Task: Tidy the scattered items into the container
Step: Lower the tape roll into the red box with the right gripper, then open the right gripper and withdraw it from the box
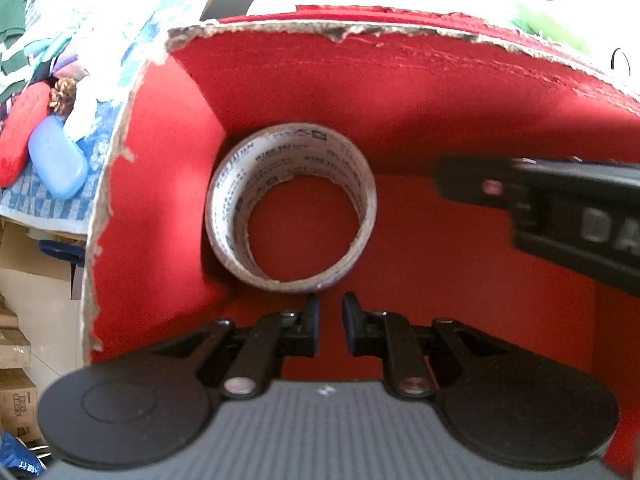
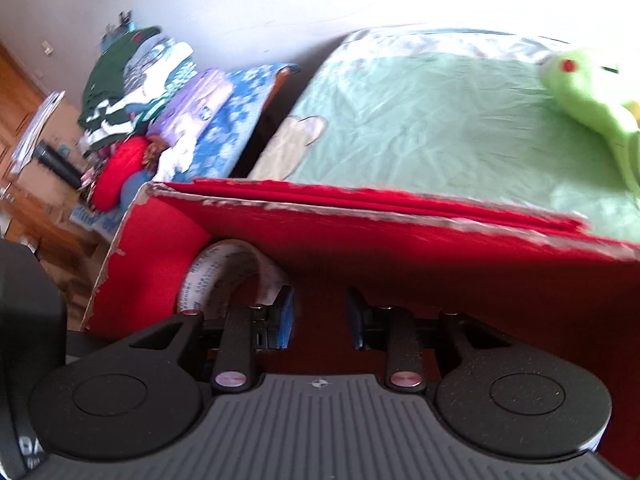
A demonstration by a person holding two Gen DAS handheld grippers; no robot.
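Both grippers over the red box, tape roll inside

The left gripper [image 1: 331, 322] points down into the box [image 1: 400, 88], jaws slightly apart and empty, just short of the tape [image 1: 290, 208] lying in the box's far left corner. The right gripper [image 2: 319, 316] hangs at the rim, open, empty.

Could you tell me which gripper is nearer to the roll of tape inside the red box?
Left. The left gripper sits just short of the tape roll, fingers empty; the right gripper is off to its right, farther away.
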